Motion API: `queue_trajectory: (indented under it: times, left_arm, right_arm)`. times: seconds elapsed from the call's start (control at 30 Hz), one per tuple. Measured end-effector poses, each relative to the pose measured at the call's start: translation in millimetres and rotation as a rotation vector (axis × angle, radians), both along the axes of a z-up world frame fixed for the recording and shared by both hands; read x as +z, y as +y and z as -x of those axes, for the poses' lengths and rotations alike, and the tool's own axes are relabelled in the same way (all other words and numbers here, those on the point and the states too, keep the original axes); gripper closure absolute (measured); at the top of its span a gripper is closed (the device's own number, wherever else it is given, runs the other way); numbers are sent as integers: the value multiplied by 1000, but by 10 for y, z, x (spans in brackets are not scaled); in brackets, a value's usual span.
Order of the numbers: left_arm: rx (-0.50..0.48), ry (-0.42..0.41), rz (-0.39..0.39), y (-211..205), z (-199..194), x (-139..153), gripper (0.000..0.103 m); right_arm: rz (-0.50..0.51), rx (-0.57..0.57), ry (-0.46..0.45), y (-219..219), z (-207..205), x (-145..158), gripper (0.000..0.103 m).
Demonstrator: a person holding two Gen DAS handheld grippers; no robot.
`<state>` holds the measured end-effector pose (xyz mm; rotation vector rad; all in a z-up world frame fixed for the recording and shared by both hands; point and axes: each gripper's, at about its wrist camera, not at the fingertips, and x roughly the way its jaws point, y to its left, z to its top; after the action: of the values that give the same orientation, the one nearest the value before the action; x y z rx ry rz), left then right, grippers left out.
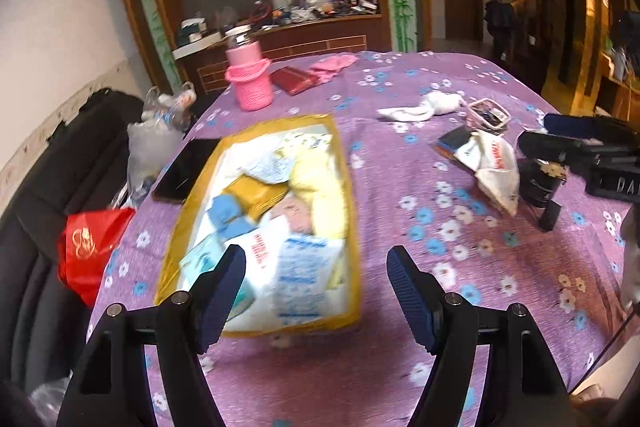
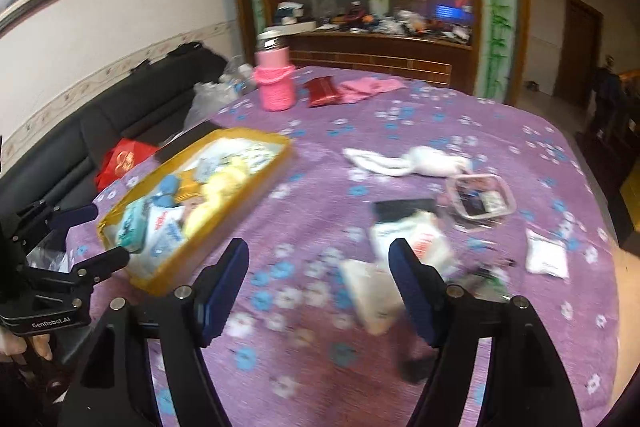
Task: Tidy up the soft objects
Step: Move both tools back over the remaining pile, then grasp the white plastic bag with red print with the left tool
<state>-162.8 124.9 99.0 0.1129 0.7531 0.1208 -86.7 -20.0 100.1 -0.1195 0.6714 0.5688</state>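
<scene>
A yellow-rimmed tray (image 1: 345, 163) full of soft packets and cloths sits on the purple flowered tablecloth; it also shows in the right wrist view (image 2: 276, 163). My left gripper (image 1: 316, 269) is open and empty, hovering over the tray's near right end. My right gripper (image 2: 319, 263) is open and empty above the cloth, near a white soft packet (image 2: 370, 291) and a white pouch with red print (image 2: 416, 239). The pouch also shows in the left wrist view (image 1: 494, 167) beside the right gripper's body (image 1: 580, 155). A white sock (image 2: 416, 161) lies further back.
A pink crocheted bottle holder (image 1: 250, 79), a red wallet (image 1: 296, 79) and a pink cloth (image 1: 334, 65) stand at the far edge. A black phone (image 1: 186, 169) lies left of the tray. A clear lidded box (image 2: 480, 201) and a white packet (image 2: 546, 259) lie right. A black sofa with a red bag (image 1: 90, 247) is to the left.
</scene>
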Motion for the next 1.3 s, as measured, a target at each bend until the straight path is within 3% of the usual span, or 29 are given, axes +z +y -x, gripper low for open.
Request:
queue_trajectory:
  times: [0.23,0.47,0.63,0.87,1.0,1.17,1.23,1.27,1.3]
  left_arm:
    - [-90,34,-11,-385,-209,-20,27]
    - [-231,138,155,-598,-640,-109,27]
    - [-289,168,192,-771,-1013,-119,26]
    - [-453,210,191,-1235,-1258,-368,24]
    - [-498,217,169,-1390,-1409,-495,24]
    - [-518,244,206,-1495,-1659,-626,24]
    - [-518,244,208,-1534,-1728,-658,30]
    - [-532,247,233,-1537,-1760,-676,42]
    - [-528,247,250,-1516,-1782,-692,48]
  right_arm:
    - [-52,-148,-3,-860,-145,38,29]
    - [-160,-327,69,-1735,-538,-50,28]
    - [-253,-417,151,-2149,-944,-218,28]
    - [-349,-430,213,-2209,-1398,-449,28]
    - [-363,-415,236,-2206,-1470,-624,28]
    - [-362,-432,273,-2283,-1503,-766,28]
    - [-371,-439,281,-2312,-1508,-789,28]
    - [-373,-439,279,-2318,-1511,-791,28]
    - [-373,-442,276,-2326,-1506,-787,28]
